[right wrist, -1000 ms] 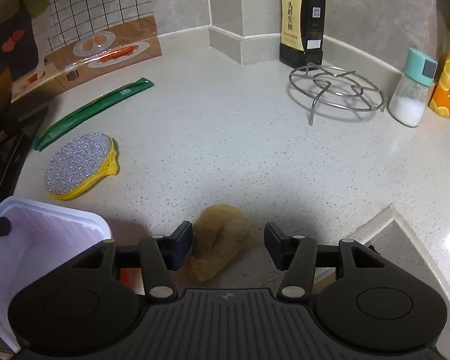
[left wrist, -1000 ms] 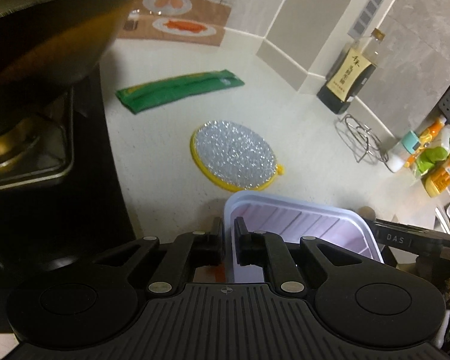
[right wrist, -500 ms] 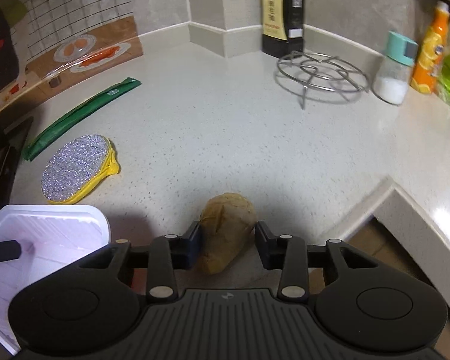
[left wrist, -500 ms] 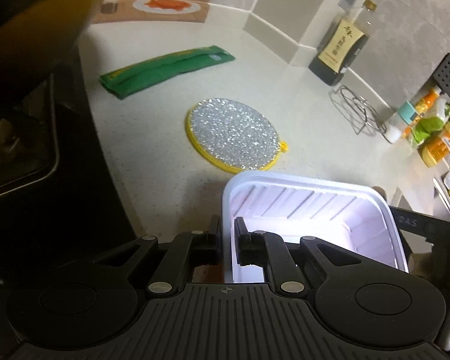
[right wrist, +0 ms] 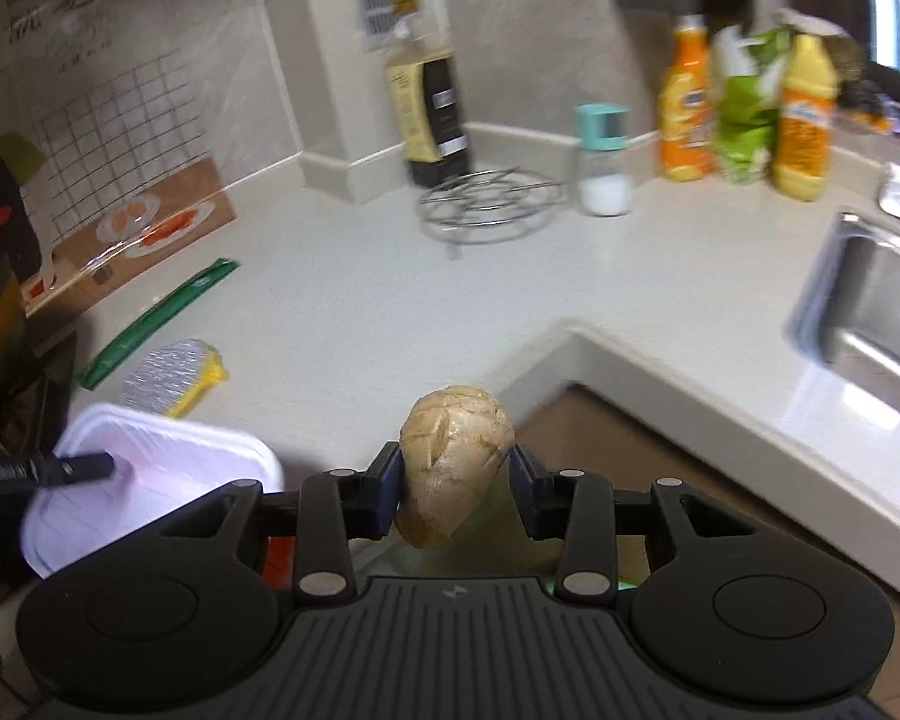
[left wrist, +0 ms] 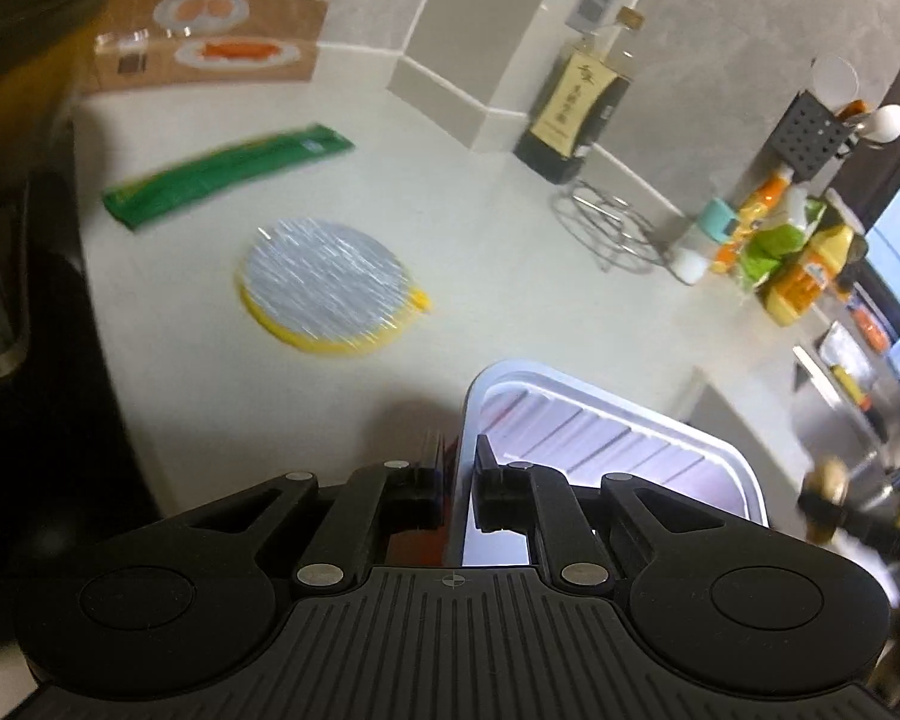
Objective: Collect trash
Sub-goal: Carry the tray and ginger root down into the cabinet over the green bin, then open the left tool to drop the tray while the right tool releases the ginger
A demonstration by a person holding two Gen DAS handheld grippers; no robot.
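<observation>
A crumpled brown paper wad (right wrist: 453, 462) sits pinched between the right gripper (right wrist: 455, 489) fingers, lifted clear of the pale countertop (right wrist: 426, 306). Beside it, the left gripper (left wrist: 457, 483) clamps the rim of a white plastic tray (left wrist: 612, 438); a green wrapper (left wrist: 222, 174) lies farther off.

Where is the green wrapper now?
The green wrapper lies on the counter, just beyond the round scrubber, near the stove at the left of both views.
</observation>
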